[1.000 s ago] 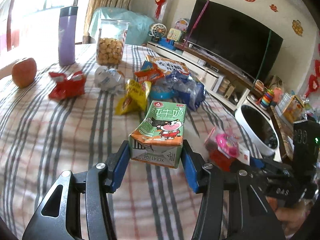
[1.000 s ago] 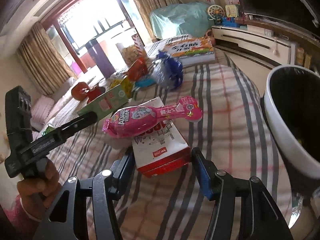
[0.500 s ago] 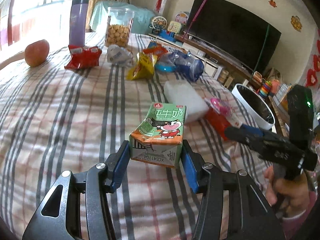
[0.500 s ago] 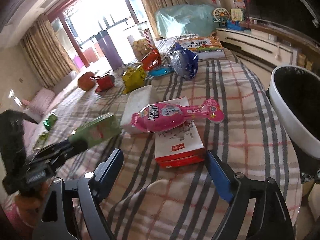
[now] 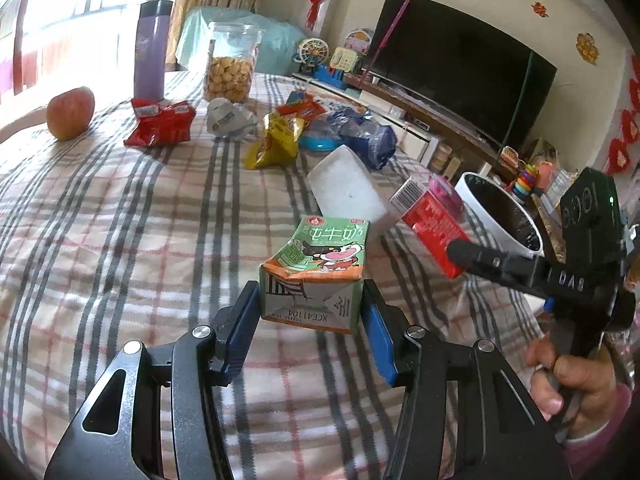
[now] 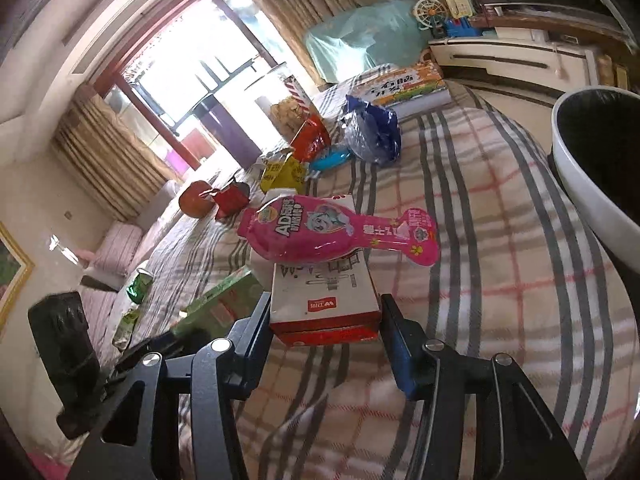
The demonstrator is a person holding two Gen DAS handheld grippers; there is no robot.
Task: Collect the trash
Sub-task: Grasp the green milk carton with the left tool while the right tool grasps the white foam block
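Observation:
My left gripper is shut on a green milk carton and holds it above the striped tablecloth. My right gripper is shut on a red and white box; a pink bottle-shaped pouch lies on top of the box. In the left wrist view the right gripper holds the red box lifted, next to the white trash bin. The bin stands at the right edge of the right wrist view.
On the table lie a white block, a yellow wrapper, a red wrapper, a blue bag, a crumpled white wrapper, an apple, a biscuit jar and a purple flask.
The right gripper closed on the red box and lifted it with the pink pouch on top. The left gripper still holds the milk carton and drew back from the table's far side.

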